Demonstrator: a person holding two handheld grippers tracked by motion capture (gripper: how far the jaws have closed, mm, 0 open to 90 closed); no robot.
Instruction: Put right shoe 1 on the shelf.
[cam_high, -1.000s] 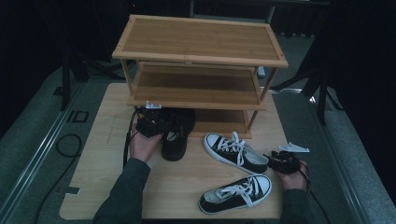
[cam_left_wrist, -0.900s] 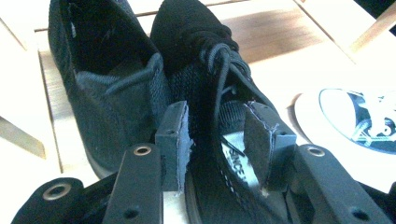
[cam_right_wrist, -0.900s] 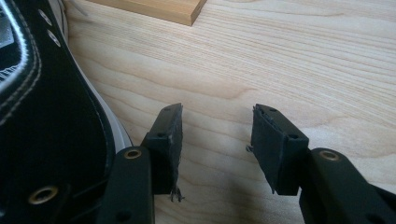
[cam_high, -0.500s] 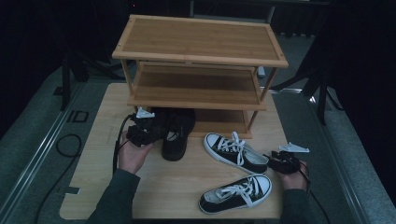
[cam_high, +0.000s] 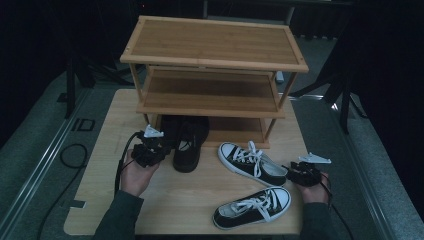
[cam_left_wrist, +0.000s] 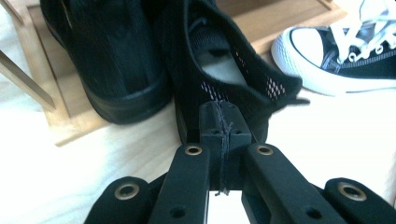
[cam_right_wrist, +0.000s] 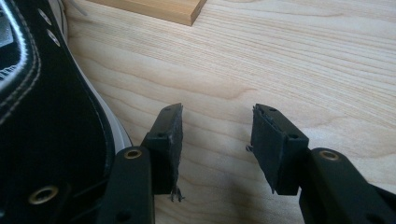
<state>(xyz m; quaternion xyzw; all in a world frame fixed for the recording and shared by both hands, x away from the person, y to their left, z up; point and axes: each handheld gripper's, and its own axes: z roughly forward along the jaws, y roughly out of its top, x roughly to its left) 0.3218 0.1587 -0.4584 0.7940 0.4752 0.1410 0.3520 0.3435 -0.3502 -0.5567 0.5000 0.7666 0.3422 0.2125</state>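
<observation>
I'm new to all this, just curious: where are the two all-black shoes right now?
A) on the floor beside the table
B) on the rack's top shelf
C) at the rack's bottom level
C: the black shoes sit at the lowest level of the wooden rack, heels sticking out toward the person.

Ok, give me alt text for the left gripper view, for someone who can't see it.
The left gripper, jaws shut with nothing between them, points at the heel of a black shoe on a pale table. A second black shoe stands on a wooden shelf; a black-and-white sneaker lies at the right.
</observation>
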